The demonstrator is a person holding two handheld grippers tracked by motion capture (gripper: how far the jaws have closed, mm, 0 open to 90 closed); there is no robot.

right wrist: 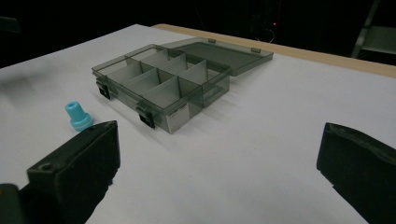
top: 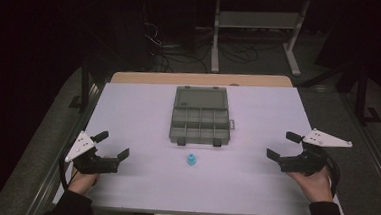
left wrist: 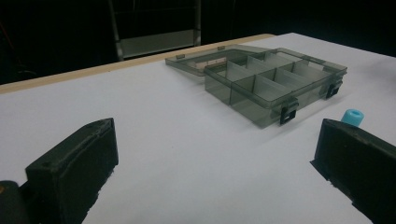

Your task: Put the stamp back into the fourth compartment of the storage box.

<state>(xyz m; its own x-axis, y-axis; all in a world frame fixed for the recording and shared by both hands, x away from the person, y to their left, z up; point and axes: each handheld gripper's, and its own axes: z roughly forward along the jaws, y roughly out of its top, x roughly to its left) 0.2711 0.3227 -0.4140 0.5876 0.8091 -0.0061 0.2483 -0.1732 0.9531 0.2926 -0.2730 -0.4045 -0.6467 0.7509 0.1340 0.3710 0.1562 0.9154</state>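
Table [top: 138,184]: a white top is seen, with a wooden strip along the far edge.
Box [top: 199,123]: a grey translucent compartment box is placed at mid-table, lid [top: 201,97] laid open flat on the far side, latches facing the person. Its compartments look empty.
Cap [top: 191,159]: a small blue cap-like piece is stood upright on the table just in front of the box, apart from it, roughly midway between the two grippers.
Left gripper [top: 113,145]: held low at the near left edge, jaws spread wide, nothing between them. The cap is seen just beyond its right jaw in the left gripper view.
Right gripper [top: 283,145]: held at the near right, jaws spread wide, nothing gripped. The cap is well apart from it.
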